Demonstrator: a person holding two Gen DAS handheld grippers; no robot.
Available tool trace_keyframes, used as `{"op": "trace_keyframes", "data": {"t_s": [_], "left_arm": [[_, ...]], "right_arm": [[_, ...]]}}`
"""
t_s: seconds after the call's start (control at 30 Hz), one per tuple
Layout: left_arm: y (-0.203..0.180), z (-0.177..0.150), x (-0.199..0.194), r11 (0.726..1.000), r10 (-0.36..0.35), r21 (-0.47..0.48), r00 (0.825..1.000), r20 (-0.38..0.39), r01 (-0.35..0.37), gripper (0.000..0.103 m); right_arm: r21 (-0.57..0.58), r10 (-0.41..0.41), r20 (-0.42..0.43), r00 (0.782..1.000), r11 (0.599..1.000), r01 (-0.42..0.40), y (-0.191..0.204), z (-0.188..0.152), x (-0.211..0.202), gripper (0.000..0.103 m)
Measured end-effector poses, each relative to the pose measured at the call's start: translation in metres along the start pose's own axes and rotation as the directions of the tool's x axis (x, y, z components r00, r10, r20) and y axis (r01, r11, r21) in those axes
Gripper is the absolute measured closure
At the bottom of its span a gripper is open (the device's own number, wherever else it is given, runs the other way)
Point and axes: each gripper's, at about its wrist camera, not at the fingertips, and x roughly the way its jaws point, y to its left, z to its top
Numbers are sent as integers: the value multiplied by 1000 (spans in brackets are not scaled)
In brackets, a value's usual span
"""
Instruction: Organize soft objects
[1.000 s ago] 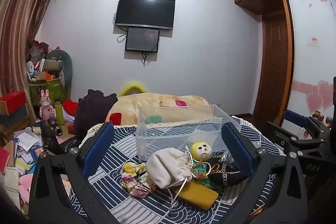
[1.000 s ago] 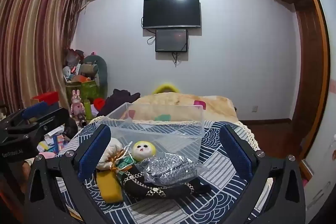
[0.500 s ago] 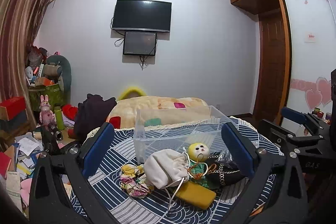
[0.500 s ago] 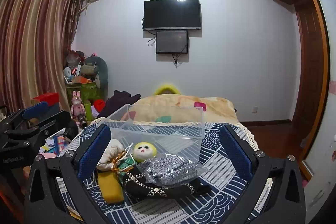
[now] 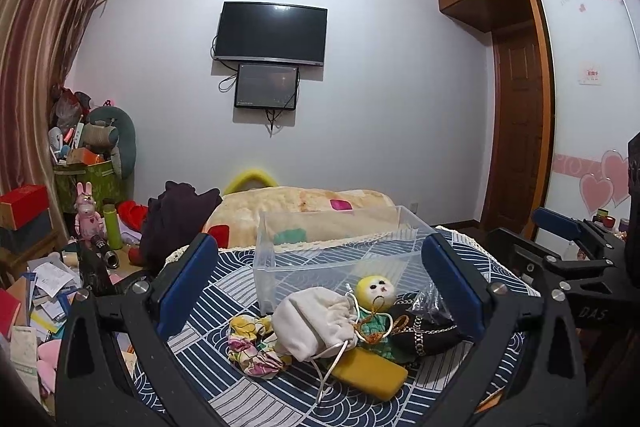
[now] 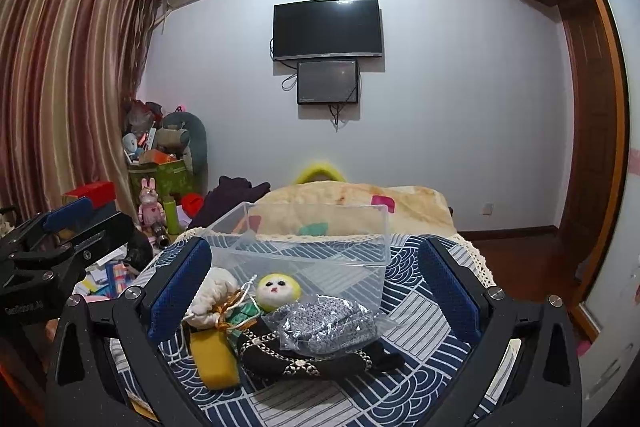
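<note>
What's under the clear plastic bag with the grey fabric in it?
The plastic bag lies on the black chain-trimmed pouch, beside the doll. The pouch's middle is covered; anything else beneath can't be seen.

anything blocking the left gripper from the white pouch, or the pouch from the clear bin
Nothing visible blocks either. The left gripper is open, and the white drawstring pouch lies between its fingers' lines of sight, on top of the pile. The clear plastic bin sits just behind the pile, open-topped; only its near wall must be cleared.
</note>
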Motion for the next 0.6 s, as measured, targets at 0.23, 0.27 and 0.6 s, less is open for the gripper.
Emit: {"op": "trace_keyframes", "data": {"t_s": [0.23, 0.27, 0.6], "left_arm": [[0, 0, 1, 1000, 1, 3, 1000, -1, -1, 0], [0, 0, 1, 1000, -1, 3, 1000, -1, 1, 0], [-1, -1, 0, 1000, -4, 3, 1000, 3, 4, 0]], "right_arm": [[-5, 1, 6, 1000, 1000, -1, 1, 0, -2, 0], [-6, 1, 6, 1000, 1000, -1, 2, -1, -1, 0], [-7, -1, 6, 1000, 1000, 1, 2, 0, -1, 0]]}}
